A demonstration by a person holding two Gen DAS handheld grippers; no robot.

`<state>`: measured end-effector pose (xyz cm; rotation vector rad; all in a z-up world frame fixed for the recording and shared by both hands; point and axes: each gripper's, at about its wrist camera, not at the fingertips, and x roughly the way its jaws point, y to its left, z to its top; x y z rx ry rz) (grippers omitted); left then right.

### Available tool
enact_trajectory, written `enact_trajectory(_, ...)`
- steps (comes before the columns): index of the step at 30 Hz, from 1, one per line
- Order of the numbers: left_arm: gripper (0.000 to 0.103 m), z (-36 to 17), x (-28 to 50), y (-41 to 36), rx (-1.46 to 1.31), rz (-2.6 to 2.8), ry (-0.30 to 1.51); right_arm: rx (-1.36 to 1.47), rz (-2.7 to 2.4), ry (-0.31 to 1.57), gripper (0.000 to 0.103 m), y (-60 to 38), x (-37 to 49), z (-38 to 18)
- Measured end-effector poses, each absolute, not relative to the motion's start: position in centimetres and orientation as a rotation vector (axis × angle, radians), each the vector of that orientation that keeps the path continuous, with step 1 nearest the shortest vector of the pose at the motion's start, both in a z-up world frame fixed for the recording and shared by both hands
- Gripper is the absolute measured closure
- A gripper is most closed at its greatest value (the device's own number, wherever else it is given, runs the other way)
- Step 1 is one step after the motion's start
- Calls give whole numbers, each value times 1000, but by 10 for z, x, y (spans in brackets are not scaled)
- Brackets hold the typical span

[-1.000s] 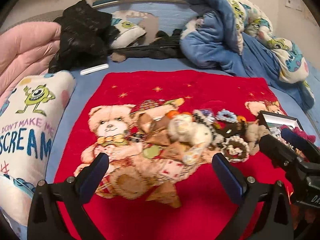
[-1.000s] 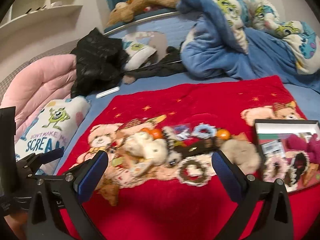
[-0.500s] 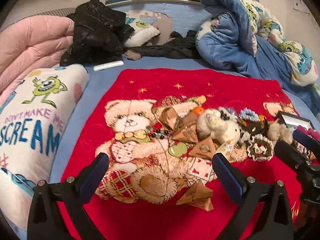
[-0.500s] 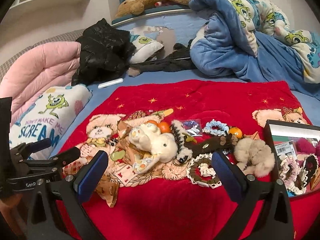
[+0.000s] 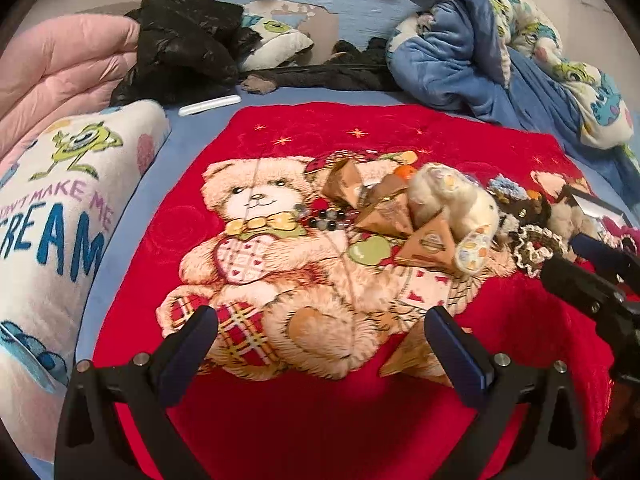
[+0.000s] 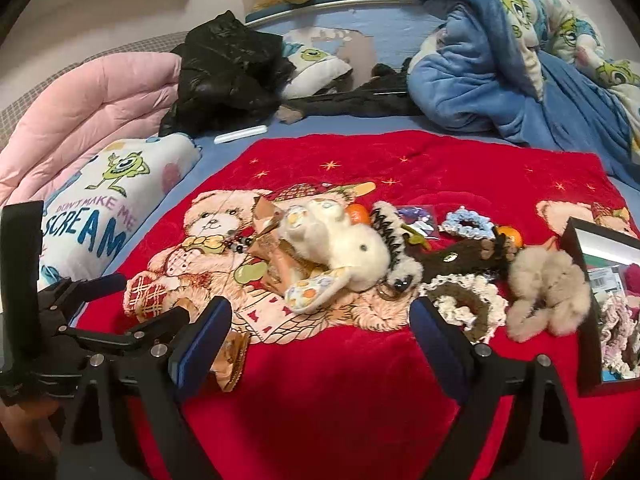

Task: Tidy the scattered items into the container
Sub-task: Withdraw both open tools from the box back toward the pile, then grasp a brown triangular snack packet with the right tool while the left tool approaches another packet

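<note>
- On the bed, a red blanket [image 6: 360, 392] with a teddy-bear print carries a heap of small things across its middle.
- Left tongs [image 5: 320, 344]: jaws spread wide, nothing between them, hovering low over the printed bear; a brown paper cone [image 5: 404, 354] lies just inside the right finger.
- Right tongs [image 6: 320, 332]: also wide open and holding nothing, pointed at the heap; in the left view they show at the right edge.
- Heap, in the right view: a white plush rabbit [image 6: 340, 248] lies over several more brown cones, with a bead string [image 6: 240, 244] to its left and an orange ball [image 6: 357, 213] just behind it.
- Right of the rabbit: a black-and-white claw clip [image 6: 390, 228], a blue scrunchie [image 6: 466, 224], a dark brown plush piece [image 6: 460, 260], a cream-edged scrunchie [image 6: 464, 300] and a beige fluffy toy [image 6: 548, 292].
- Box [image 6: 580, 320]: dark-walled, at the blanket's right edge, touching or just beside the fluffy toy; it already holds a pink lacy scrunchie and other pieces too cut off to name.
- Around the blanket: a printed pillow [image 5: 52, 216] to the left, a pink quilt [image 6: 88, 112] and black jacket [image 6: 228, 68] behind it, a blue blanket [image 6: 500, 60] at the back right.
</note>
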<state>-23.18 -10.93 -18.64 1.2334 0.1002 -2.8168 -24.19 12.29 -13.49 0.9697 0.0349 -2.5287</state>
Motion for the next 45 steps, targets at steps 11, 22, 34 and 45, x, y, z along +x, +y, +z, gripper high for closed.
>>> enact_trajectory(11,0,-204,-223,-161,1255,-2759,152,987,-2421,30,18,88,-234,-159)
enact_trajectory(22,0,-197,-242,-167,1241,-2792,136,1029,-2393,34,18,71,-236,-181)
enact_trajectory(34,0,-203,-318,-144,1296,-2897,44,1060,-2351,39,22,50,-245,-201)
enact_trajectory(45,0,-219,-326,-102,1407,-2965,-12,1114,-2347,50,61,50,-249,-208)
